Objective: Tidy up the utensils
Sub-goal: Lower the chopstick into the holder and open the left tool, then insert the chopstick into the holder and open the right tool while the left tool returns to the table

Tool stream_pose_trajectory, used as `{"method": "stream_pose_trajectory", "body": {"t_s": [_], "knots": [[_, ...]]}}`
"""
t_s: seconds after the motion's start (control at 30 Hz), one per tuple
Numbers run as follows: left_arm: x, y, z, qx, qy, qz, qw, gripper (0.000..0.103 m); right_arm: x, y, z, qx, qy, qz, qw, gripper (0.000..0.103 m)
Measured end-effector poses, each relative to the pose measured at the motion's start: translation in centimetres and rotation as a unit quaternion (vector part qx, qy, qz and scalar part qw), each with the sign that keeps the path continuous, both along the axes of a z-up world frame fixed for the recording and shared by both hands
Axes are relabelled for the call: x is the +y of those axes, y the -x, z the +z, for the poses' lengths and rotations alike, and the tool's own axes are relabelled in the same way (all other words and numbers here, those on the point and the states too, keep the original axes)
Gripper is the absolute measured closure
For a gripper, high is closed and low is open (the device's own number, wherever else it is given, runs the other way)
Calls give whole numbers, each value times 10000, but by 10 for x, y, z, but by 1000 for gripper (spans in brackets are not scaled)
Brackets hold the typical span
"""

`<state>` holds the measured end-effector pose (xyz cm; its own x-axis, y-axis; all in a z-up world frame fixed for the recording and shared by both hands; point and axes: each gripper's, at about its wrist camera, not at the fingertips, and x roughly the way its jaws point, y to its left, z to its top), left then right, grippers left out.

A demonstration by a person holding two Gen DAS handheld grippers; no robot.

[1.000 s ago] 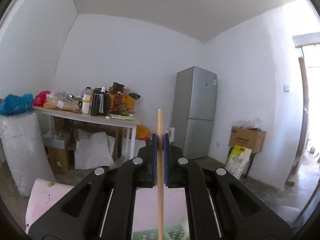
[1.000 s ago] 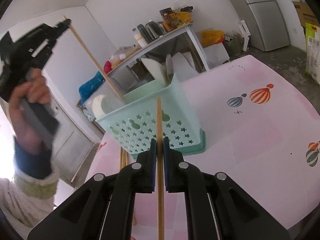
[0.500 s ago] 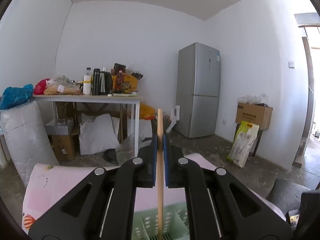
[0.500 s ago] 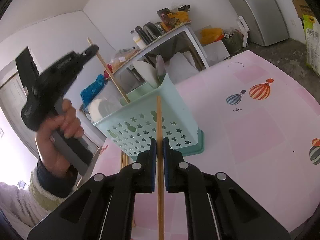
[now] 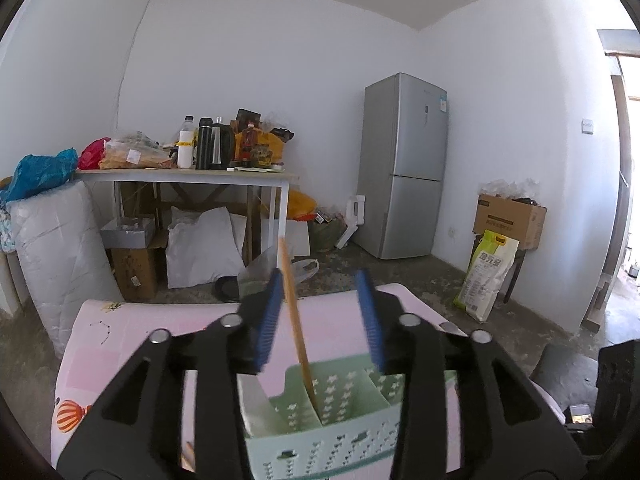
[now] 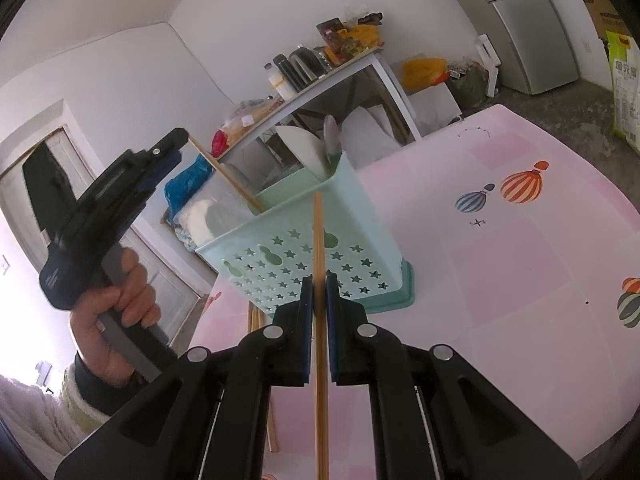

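A mint-green utensil basket (image 6: 360, 256) with star holes stands on the pink table (image 6: 520, 240). My left gripper (image 5: 319, 280) hovers just above the basket (image 5: 340, 446) and its jaws are opening. A wooden chopstick (image 5: 294, 312) leans between them beside the left pad, its lower end down in a compartment. In the right wrist view, that left gripper (image 6: 176, 142) is held at the left, and its chopstick (image 6: 224, 176) slants into the basket. My right gripper (image 6: 319, 280) is shut on another chopstick (image 6: 318, 236), just in front of the basket.
A white spoon (image 6: 300, 148) and a grey one (image 6: 331, 136) stand in the basket's far compartment. More chopsticks (image 6: 254, 318) lie on the table beside the basket. Behind are a cluttered side table (image 5: 188, 174), a fridge (image 5: 404, 168) and a cardboard box (image 5: 508, 220).
My left gripper has come down over the basket and its jaws have parted, letting the chopstick tilt with its end in a compartment. My right gripper has stayed put, still shut.
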<state>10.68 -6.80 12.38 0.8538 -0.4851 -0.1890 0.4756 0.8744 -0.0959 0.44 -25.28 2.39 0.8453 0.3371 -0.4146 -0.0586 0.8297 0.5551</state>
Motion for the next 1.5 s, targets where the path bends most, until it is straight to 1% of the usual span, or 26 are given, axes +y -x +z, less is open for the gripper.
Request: {"method": "stream_pose_trajectory", "body": {"t_s": [0.07,0.17,0.37,0.57,0.7,0.8,0.87,1.0,1.1,1.27,1.37,1.5], "knots": [[6,7,0,7,41,-7,10000,51,2,1,2,-6,24,1,10000,96],[14,15,-2,49,38,-35,10000,41,6,2,5,-25,64,8,10000,96],[33,33,-15,205,-75,-156,9996,29,15,4,15,-89,186,36,9998,96],[57,41,-34,499,-58,-108,9987,20,25,2,37,-318,383,-3,9988,96],[66,43,-52,821,-142,-172,9964,19,27,-3,61,-592,516,-28,9969,96],[70,45,-65,1042,-187,-221,9941,17,27,-9,82,-887,619,-54,9941,96],[73,47,-73,1189,-219,-259,9923,17,27,-15,101,-1174,667,-68,9908,96],[79,51,-80,1263,-193,-280,9914,16,27,-31,131,-1693,676,-115,9832,96],[83,52,-80,1270,-128,-232,9915,16,29,-52,148,-2070,666,-184,9759,96],[95,47,-82,1363,-18,-108,9906,16,40,-87,156,-2301,864,-426,9684,96],[101,44,-85,1419,-15,-35,9899,16,44,-106,157,-2380,866,-548,9658,96],[108,41,-88,1467,8,73,9892,16,51,-129,151,-2413,1054,-821,9612,96]]}}
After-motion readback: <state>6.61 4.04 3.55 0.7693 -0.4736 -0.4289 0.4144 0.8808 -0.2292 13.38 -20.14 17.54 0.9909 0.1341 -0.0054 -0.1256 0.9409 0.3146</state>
